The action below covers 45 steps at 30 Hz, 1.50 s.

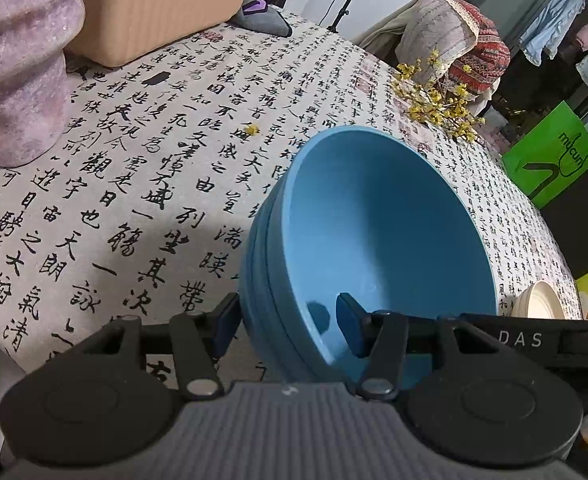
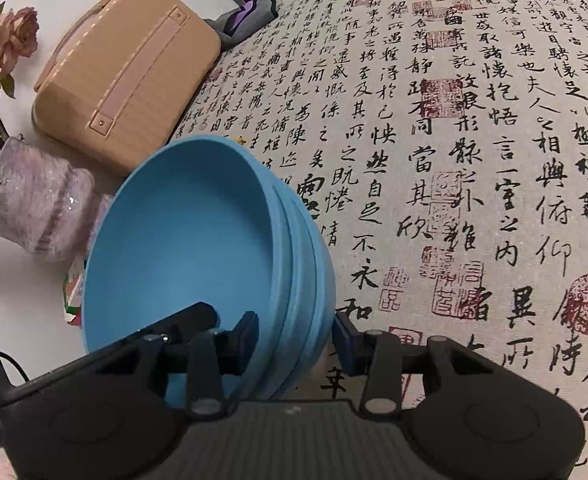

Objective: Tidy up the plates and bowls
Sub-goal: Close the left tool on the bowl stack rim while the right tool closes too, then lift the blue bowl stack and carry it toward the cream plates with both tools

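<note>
Centrally, a stack of blue bowls (image 1: pixel 378 240), nested one inside another, tilted so the open mouth faces the cameras, held above the tablecloth (image 1: pixel 133 168) printed with black calligraphy and red seals. Left gripper (image 1: pixel 289 326) clamped across the stack's wall at one side: one pad inside the top bowl, the other against the outermost bowl's outside. Right gripper (image 2: pixel 296 338) does the same on the opposite side, inner pad within the bowl, outer pad on the outside wall; both appear pressed on the stack, though contact at the outer pads is hard to confirm. Right view also shows the other tool's dark finger (image 2: pixel 191 318) reaching into the bowl. Beyond the stack: a peach-coloured ribbed case (image 2: pixel 125 68) lying near the table's far edge, a pale purple ridged vase (image 1: pixel 17 60) just beside it, holding faded pink roses (image 2: pixel 9 36). Sprigs of small yellow flowers (image 1: pixel 438 100) lie on the cloth farther off. A cream plate (image 1: pixel 542 300) sits at the table's edge near the left gripper. Green bag (image 1: pixel 554 156) stands off the table.
</note>
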Available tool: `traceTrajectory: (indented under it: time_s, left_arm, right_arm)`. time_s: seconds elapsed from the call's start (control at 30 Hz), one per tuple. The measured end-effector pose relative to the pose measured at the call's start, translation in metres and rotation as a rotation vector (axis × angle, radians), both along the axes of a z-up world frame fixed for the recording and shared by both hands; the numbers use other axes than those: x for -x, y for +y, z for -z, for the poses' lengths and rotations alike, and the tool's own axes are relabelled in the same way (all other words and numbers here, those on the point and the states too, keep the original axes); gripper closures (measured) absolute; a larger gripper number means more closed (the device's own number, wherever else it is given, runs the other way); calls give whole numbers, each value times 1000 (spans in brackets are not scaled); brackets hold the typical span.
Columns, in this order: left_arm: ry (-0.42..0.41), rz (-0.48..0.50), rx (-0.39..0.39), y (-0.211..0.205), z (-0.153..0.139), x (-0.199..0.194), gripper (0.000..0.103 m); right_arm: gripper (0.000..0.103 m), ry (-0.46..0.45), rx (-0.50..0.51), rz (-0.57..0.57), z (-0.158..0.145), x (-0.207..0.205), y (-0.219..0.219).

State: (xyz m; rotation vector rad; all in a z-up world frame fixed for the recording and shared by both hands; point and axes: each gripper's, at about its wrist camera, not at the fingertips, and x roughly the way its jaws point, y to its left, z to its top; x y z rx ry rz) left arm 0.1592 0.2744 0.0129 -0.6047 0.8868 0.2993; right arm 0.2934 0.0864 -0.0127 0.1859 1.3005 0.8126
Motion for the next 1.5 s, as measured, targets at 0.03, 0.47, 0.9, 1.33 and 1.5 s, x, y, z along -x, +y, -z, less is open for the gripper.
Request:
traceTrajectory:
  time_s: [0.03, 0.47, 0.9, 1.33, 1.5]
  left_arm:
    - [-2, 0, 0, -1, -1, 0, 50]
    - [-14, 12, -15, -23, -9, -2, 50]
    - [-11, 41, -41, -52, -16, -8, 50]
    - [-24, 71, -52, -78, -23, -25, 50]
    - [-31, 86, -57, -88, -26, -34, 50]
  right_arm:
    - [63, -1, -1, 0, -1, 0, -2]
    - [63, -19, 4, 16, -12, 3, -31]
    - [63, -22, -10, 44, -22, 5, -67]
    - [63, -27, -23, 72, -31, -4, -100]
    - [63, -30, -29, 87, -31, -12, -109]
